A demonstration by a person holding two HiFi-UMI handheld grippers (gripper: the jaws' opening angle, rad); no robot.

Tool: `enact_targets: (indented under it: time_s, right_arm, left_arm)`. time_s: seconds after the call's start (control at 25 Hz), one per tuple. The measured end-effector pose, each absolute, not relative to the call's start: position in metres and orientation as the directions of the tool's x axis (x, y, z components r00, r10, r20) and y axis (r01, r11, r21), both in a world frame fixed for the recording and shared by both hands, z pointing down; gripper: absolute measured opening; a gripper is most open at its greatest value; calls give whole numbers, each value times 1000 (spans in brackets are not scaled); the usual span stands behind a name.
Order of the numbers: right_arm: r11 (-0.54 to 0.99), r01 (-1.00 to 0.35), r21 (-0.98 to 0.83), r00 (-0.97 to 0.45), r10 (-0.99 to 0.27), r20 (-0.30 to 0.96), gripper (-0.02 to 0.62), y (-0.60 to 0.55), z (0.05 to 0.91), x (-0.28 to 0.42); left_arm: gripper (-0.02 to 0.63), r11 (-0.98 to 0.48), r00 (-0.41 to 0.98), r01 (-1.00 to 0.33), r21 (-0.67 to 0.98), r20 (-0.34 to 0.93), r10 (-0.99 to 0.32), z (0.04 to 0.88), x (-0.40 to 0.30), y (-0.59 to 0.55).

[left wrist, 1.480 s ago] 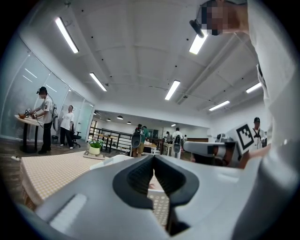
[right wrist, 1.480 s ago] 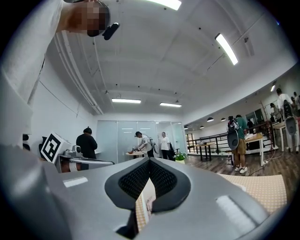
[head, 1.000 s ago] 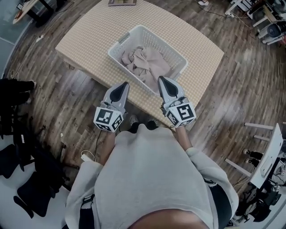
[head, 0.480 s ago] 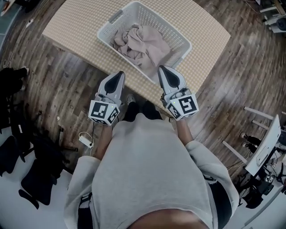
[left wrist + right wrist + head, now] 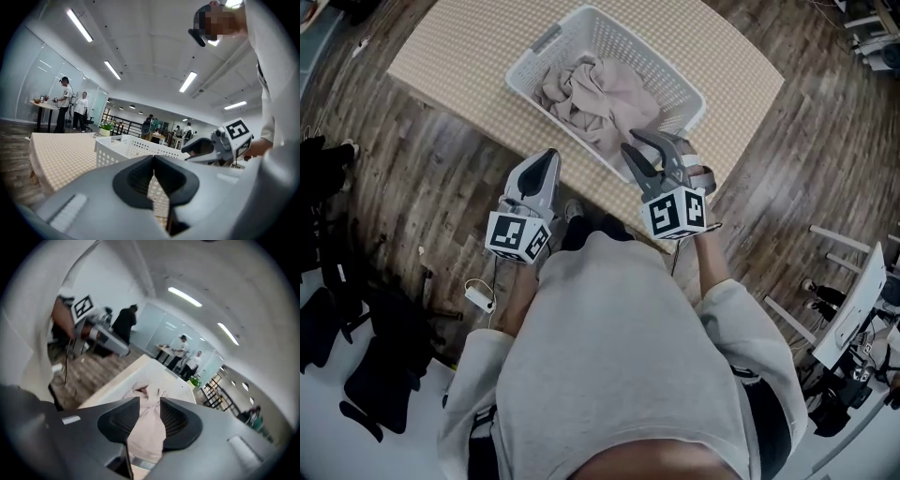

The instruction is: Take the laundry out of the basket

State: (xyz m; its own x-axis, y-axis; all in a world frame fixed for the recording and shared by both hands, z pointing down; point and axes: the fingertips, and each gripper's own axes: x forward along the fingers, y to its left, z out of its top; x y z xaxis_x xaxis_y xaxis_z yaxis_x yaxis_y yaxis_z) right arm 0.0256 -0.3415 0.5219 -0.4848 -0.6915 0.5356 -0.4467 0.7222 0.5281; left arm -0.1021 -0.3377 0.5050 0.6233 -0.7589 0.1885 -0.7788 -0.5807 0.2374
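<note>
In the head view the laundry (image 5: 598, 94) is seen heaped in the basket (image 5: 546, 39) on the bench (image 5: 469, 47); in the left gripper view the left tongs (image 5: 153, 158) are shown together, empty; in the right gripper view the right tongs (image 5: 150, 401), just parted slightly, are aimed at the laundry with nothing pinched, so the approach is judged under way, with a deeper reach and closing needed.

No readable text, number, brand showing. Only coded square markers sitting on left gripper (image 5: 549, 159) and right gripper (image 5: 641, 148) cubes, near basket (image 5: 523, 77).
</note>
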Motion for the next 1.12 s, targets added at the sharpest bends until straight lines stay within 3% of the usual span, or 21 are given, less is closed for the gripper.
enact_targets:
  time_s: [0.16,0.32,0.4,0.56,0.76,1.12]
  right_arm:
    - [737,-74,672,-390,-641,661,164,-350,545,20]
    - [765,87,638,-360,-573,736,362,-361,562,7]
    - [787,147,599,-346,-526,777,502,-369,574,0]
    - [818,268,508,-278,-440,854,593,-390,606,-9]
    - [861,321,395,-200,-346,917,598,-417,644,-24]
    - [929,250,273,-173,-235,957,597,-437,734,-25]
  left_arm:
    - [11,-573,620,-779,254,181,-763,506,-103,-340]
    - [11,-571,620,-778,264,172,-765,505,-101,-341]
    - [11,-565,615,-781,266,170,-770,505,-103,-341]
    - [11,-543,593,-796,269,168,-787,504,-113,-342]
    - [11,-513,565,-815,271,168,-808,503,-128,-342]
    - [11,-465,519,-842,273,176,-836,503,-149,-341]
